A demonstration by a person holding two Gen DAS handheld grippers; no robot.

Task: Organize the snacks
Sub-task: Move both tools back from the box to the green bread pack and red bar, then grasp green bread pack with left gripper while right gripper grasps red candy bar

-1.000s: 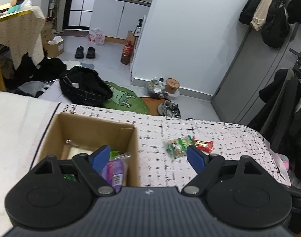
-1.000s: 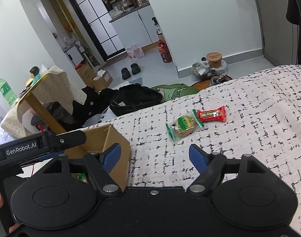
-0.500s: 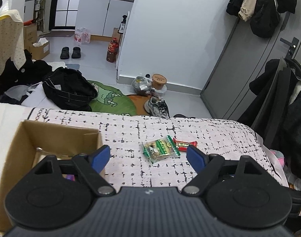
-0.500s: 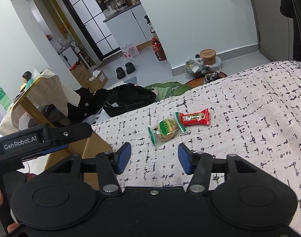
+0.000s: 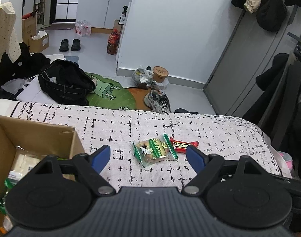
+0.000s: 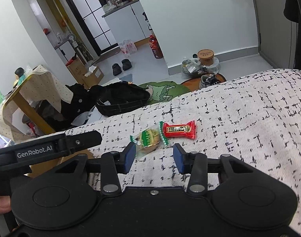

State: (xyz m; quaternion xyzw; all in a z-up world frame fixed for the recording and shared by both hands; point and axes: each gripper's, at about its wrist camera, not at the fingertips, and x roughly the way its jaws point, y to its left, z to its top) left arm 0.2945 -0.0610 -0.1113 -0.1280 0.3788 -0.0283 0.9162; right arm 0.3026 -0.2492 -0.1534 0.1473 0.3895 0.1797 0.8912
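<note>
Cluttered floor fills the background: shoes, a black bag (image 5: pixel 65 83) and a green rug (image 5: pixel 111 94) lie beyond a bed (image 5: pixel 219 130) whose cover is pale with black flecks. Two wrapped snacks sit on that cover, touching or nearly so: a green-and-clear packet (image 5: pixel 155 150) and a red bar (image 5: pixel 183 144) at its 3 o'clock. At the left of the left wrist view stands an open cardboard box (image 5: pixel 37 132) that already holds several packets.

From the left gripper (image 5: pixel 148 156) the green-and-clear packet lies dead ahead at 12 o'clock, just beyond the line between the blue pads. Its long axis runs from about 8 to 2 o'clock, so it lies slantwise across the gap. These jaws stand wide and hold nothing.

From the right gripper (image 6: pixel 153 156) the same green-and-clear packet (image 6: pixel 148 138) sits at about 11 o'clock, close to the left pad, while the red bar (image 6: pixel 179 130) lies further out at about 1 o'clock with its long axis near 9 to 3. These jaws are closing to a middling gap with nothing between them.

Both grippers seem about equally near. The left one looks squarely lined up on the packet; the red bar lies on the right gripper's side, so that one is probably meant for it.
</note>
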